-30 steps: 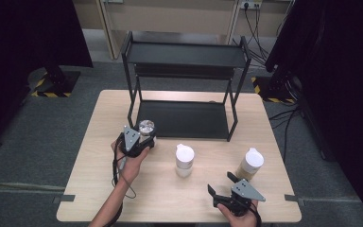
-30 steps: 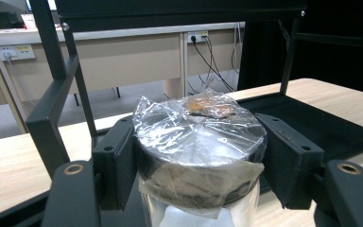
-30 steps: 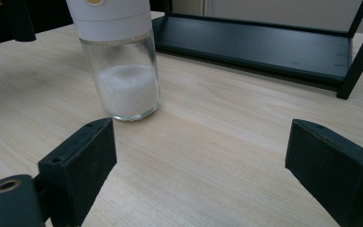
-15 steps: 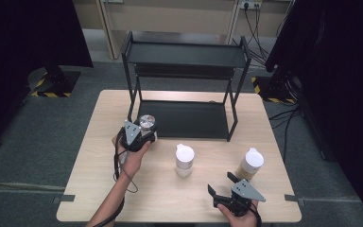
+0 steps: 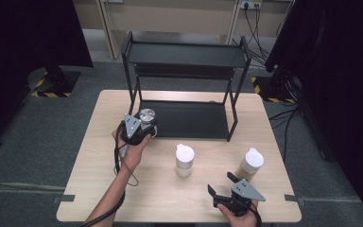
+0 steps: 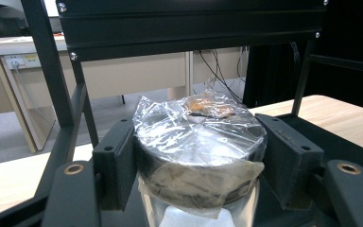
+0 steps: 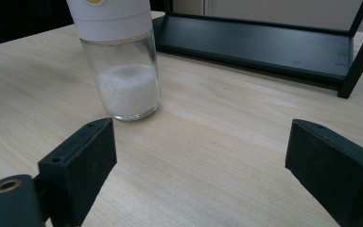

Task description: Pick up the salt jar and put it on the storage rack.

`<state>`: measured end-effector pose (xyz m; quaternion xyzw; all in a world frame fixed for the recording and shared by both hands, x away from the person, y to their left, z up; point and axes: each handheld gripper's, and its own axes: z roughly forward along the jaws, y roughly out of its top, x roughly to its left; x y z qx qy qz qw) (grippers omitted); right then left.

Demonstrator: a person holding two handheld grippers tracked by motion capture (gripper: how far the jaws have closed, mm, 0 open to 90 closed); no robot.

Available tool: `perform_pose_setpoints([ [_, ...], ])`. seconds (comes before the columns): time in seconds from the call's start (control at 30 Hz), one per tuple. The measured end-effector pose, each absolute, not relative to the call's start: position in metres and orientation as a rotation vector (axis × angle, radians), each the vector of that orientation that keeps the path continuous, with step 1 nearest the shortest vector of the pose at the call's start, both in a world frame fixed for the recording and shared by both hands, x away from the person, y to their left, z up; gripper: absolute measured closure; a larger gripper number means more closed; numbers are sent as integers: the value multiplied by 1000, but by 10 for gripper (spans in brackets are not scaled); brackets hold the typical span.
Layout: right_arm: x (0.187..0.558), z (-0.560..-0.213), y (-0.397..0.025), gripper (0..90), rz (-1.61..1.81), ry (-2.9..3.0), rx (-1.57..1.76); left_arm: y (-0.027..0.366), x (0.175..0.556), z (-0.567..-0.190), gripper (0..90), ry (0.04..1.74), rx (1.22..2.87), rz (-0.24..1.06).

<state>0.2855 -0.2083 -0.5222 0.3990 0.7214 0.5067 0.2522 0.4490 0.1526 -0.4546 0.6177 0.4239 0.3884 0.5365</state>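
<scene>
- Currently the left hand-held gripper is clenched on a jar with a dark, plastic-wrapped lid; in the left gripper view the jar sits squarely between both jaws, which press its sides just under the lid.
- Jar position: at the front left corner of the black rack, by the rack's left front post, over the edge of the lower shelf. Whether its base rests on the shelf I cannot tell.
- Right hand-held gripper is released, jaws spread wide, low over the bench near its front right edge, grasping nothing.
- Right gripper view: a white-capped glass shaker with white powder stands upright on the bench ahead of the left jaw, apart from it.
- High view: that white shaker stands mid-bench, in front of the rack. A second white-capped jar with tan contents stands to its right, just beyond the right hand-held gripper.
- Person's left forearm comes in from the bottom edge; a black cable trails from the left gripper along it.
</scene>
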Motion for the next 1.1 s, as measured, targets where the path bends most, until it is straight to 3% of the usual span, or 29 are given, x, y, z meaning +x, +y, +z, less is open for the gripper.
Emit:
perform_pose_setpoints([
  [1.1, 285, -522, -209, 97, 1389, 1958, 1090, 143, 498, -446, 347, 1048, 1491, 937],
])
